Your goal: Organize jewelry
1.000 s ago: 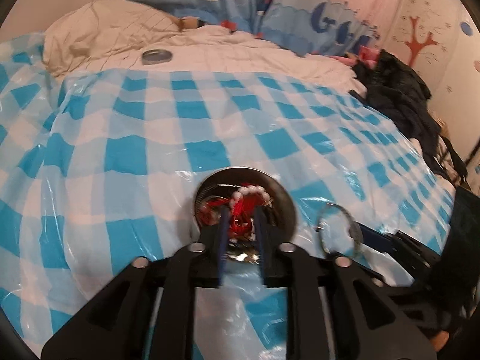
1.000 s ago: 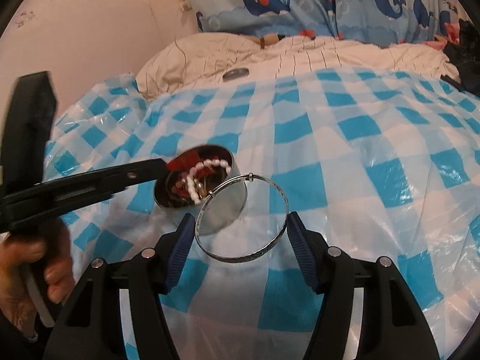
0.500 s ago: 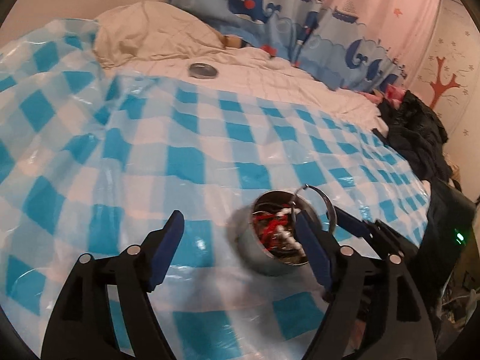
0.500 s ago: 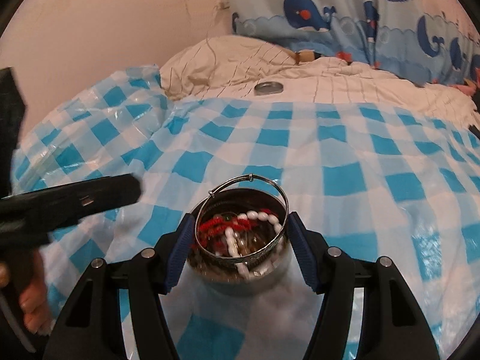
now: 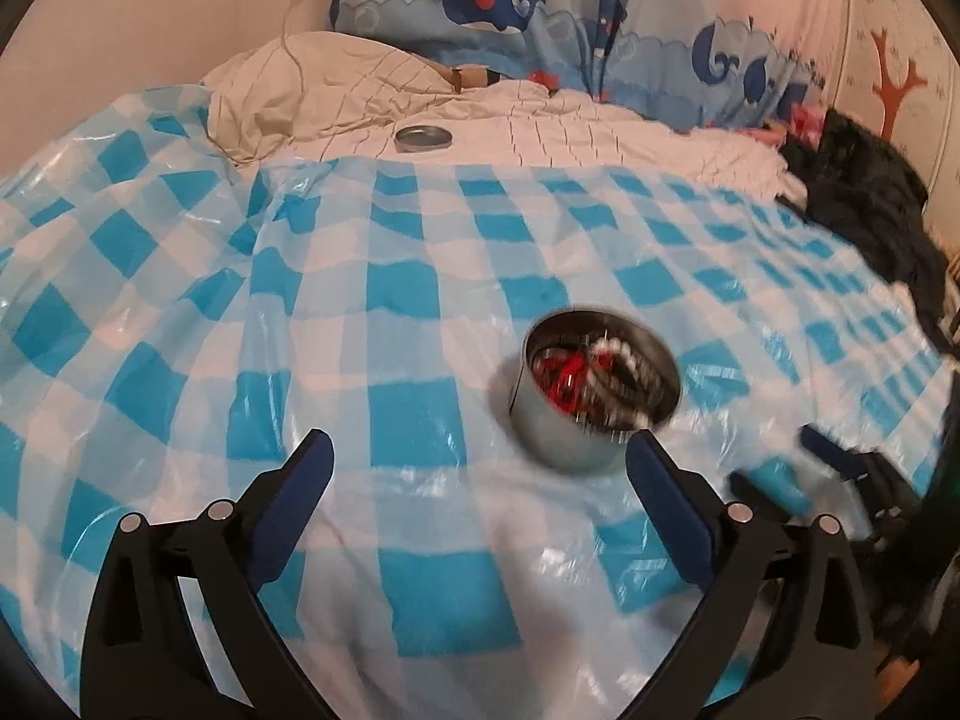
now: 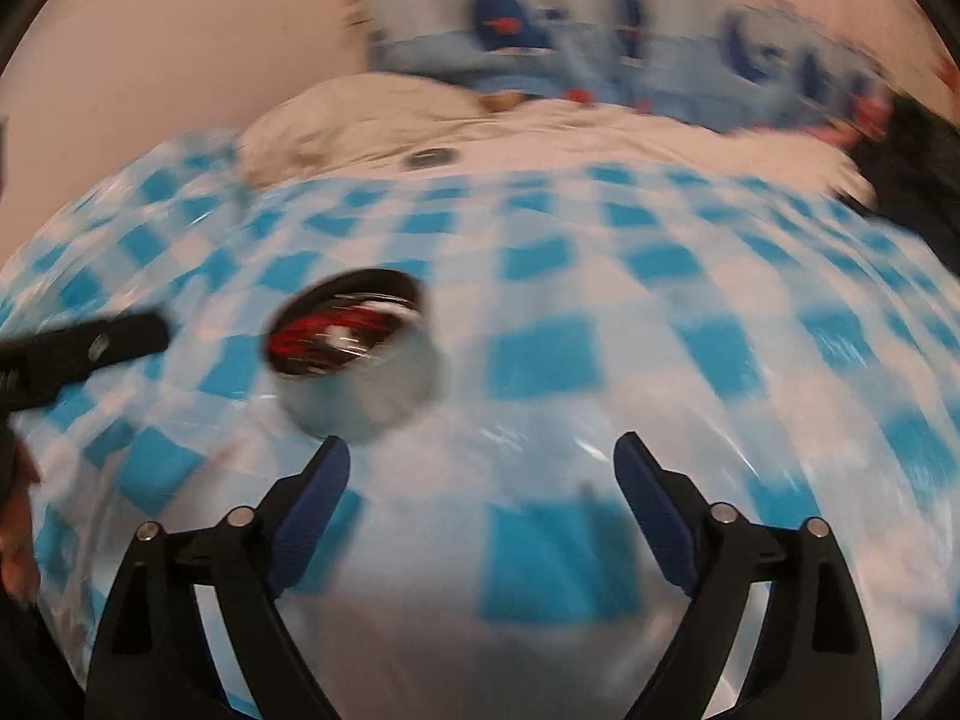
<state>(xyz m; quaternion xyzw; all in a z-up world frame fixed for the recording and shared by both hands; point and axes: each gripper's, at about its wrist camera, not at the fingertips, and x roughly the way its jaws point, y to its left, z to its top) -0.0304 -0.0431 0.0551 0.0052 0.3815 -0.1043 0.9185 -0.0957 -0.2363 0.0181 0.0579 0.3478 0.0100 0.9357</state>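
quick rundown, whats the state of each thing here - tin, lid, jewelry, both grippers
metal tin: upright on the checked sheet, no lid on, apart from both grippers
lid: lying flat on the white bedding far behind the tin
jewelry: red and white beaded pieces piled inside the tin, blurred
left gripper: fingers wide and opening, nothing between them
right gripper: fingers wide and opening, nothing between them
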